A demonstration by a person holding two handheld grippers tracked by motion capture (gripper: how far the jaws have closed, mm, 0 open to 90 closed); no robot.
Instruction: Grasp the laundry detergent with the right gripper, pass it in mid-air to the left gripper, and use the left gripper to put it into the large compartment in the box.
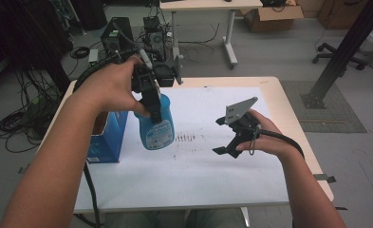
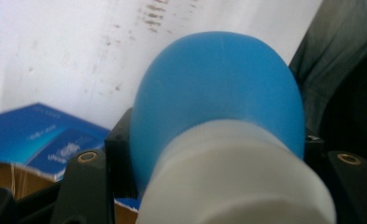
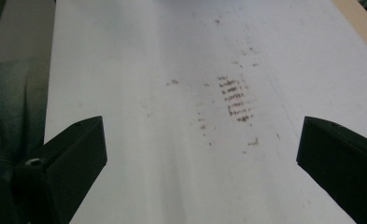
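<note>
The blue bottle (image 2: 218, 93) is pinched near its white cap (image 2: 237, 177) by the left gripper (image 1: 152, 102) and held up above the white sheet (image 1: 198, 166). A blue box (image 1: 109, 137) is seen just beside it. The right gripper (image 1: 229, 142) is held well apart, its jaws spread wide.

The blue bottle (image 1: 156, 127) at the table's nine o'clock side looks like smooth plastic with a soft sheen, its label glossy; its neck (image 2: 237, 172) is a paler, matt white plastic. The box (image 1: 107, 137) just at the bottle's nine o'clock is printed blue card, glossy outside, raw brown inside; the white sheet (image 1: 198, 166) is matt and smudged with brown marks. The table (image 1: 288, 109) rim looks like pale wood laminate; both grippers' jaws are matt black plastic.
</note>
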